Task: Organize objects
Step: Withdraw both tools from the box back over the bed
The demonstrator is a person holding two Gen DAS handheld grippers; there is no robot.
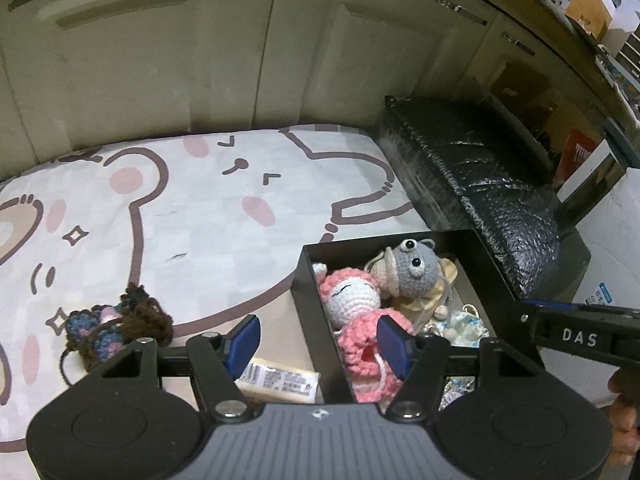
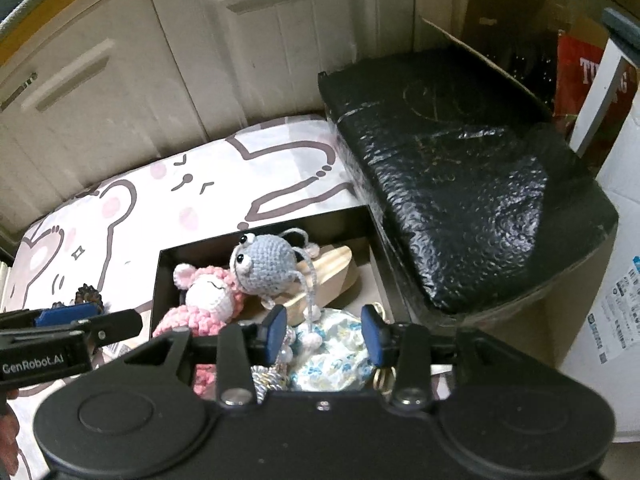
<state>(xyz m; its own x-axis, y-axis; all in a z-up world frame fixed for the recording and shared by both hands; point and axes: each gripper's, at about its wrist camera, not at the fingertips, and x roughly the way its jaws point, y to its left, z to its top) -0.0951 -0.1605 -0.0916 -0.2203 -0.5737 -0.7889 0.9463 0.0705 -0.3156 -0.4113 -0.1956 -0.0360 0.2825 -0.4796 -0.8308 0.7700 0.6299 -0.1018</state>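
Left tool [image 1: 318, 340] half-spread, holding nothing, straddling black box [image 1: 310, 280] wall above pink crochet doll [image 1: 356, 336]; right tool [image 2: 324, 334] narrow, empty, over floral pouch [image 2: 336, 356].

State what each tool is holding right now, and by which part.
Nothing is held. The left tool stands open astride the near wall of the black rectangular box; the right tool is open above the blue-flowered white fabric pouch inside it.
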